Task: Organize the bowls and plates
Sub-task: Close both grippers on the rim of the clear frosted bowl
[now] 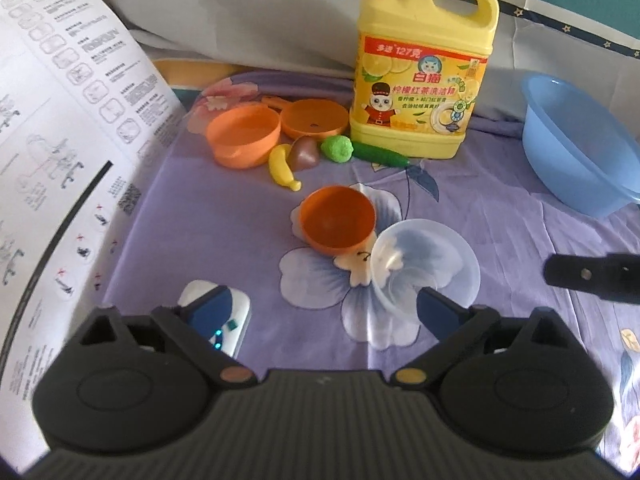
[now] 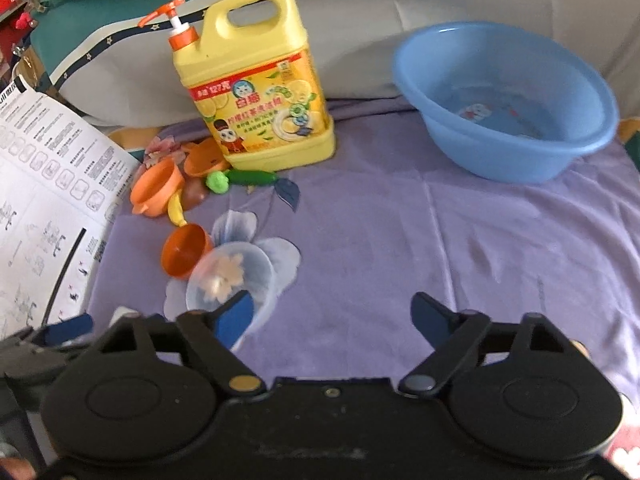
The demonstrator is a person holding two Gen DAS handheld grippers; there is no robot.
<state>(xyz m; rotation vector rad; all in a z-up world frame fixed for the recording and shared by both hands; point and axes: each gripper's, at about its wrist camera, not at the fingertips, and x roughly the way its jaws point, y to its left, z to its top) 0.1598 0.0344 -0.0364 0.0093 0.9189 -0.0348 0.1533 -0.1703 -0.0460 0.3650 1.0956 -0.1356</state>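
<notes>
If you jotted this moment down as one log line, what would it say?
left tongs: open, empty | right tongs: open, empty | clear bowl: tilted against orange bowl | blue basin: apart, far right

We looked steeply down along each claw, close above the bed; both views shared the detergent jug (image 1: 424,76), orange bowl (image 1: 338,218) and blue basin (image 2: 506,100).

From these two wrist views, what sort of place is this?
Probably a bedroom, with a bed as the work surface: a purple floral bedsheet, a grey pillow with star-trimmed edge behind, and a yellow dish-soap jug and blue plastic basin set on it.
</notes>
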